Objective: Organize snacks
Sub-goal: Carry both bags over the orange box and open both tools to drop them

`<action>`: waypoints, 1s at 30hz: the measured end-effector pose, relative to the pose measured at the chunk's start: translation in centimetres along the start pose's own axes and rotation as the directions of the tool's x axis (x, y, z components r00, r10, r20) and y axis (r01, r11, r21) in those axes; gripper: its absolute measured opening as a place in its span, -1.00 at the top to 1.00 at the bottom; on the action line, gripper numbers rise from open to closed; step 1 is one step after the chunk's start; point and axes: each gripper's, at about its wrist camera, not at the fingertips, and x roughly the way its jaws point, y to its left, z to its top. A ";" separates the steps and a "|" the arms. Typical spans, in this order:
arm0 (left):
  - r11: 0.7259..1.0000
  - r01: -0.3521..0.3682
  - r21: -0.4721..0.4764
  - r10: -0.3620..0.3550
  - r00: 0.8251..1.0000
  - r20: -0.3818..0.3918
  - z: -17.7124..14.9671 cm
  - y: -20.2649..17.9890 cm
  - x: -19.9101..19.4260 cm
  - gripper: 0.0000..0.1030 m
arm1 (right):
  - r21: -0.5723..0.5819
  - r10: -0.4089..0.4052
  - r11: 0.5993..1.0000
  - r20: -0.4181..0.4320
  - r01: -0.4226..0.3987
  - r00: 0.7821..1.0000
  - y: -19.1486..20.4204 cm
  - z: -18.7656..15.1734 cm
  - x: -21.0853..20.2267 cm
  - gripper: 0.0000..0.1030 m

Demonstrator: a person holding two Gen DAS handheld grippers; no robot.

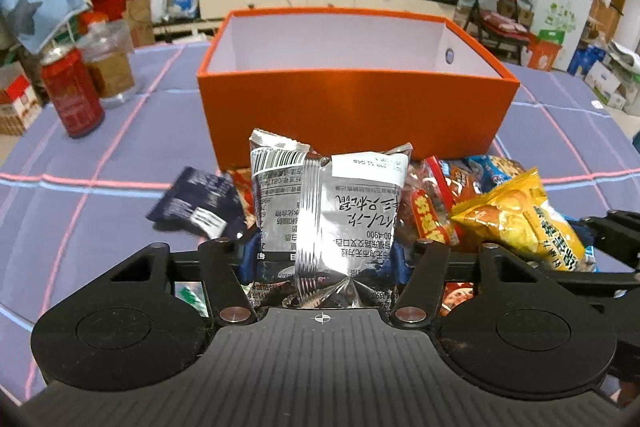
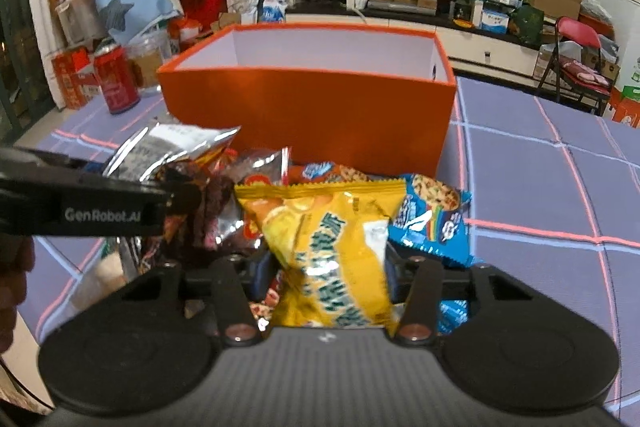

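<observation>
The orange box [image 1: 352, 107] stands open on the table [image 1: 120, 155], which is covered in a purple checked cloth. A heap of snacks lies just in front of the box's near wall.

The left gripper [image 1: 322, 259] has its fingers pressed against both sides of a silver packet [image 1: 332, 211], which stands upright between them in front of the box. A dark blue packet [image 1: 196, 205] lies flat on the cloth to the left of the heap.

The right gripper [image 2: 330, 275] has its fingers closed on a yellow packet [image 2: 328, 235], also in front of the box. A blue packet [image 2: 432, 215] lies just right of the yellow packet.

A red can [image 1: 72, 91] stands left of the box, with a clear jar [image 1: 110, 63] just beside it.
</observation>
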 end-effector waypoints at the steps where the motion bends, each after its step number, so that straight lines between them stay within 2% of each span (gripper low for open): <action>1: 1.000 -0.005 0.005 0.005 1.000 0.010 0.1 0.1 -0.2 0.33 | -0.004 0.001 1.000 0.008 -0.001 1.000 0.0 0.1 -0.2 0.05; 7: 0.999 -0.028 0.016 0.027 0.998 0.053 0.3 0.5 -1.4 0.36 | -0.035 0.007 0.999 0.023 -0.006 1.000 0.8 0.1 -0.6 0.13; 14: 1.000 -0.016 0.006 0.016 0.997 0.071 0.3 1.3 -2.3 0.36 | -0.029 0.008 1.000 0.063 -0.007 0.998 0.4 0.5 -1.6 0.20; 23: 1.000 -0.012 -0.016 0.013 0.998 0.060 0.0 2.0 -2.4 0.36 | -0.010 0.035 0.999 0.025 -0.035 0.999 0.0 0.1 -0.6 0.24; 26: 1.000 -0.009 -0.012 0.010 0.997 0.074 0.1 2.0 -2.7 0.36 | -0.005 0.047 0.999 0.051 -0.047 0.998 -0.1 0.3 -1.2 0.24; 30: 0.998 0.031 -0.046 -0.025 0.993 0.115 0.9 2.6 -4.5 0.37 | 0.014 0.070 0.997 0.147 -0.072 0.987 -0.1 1.6 -4.4 0.24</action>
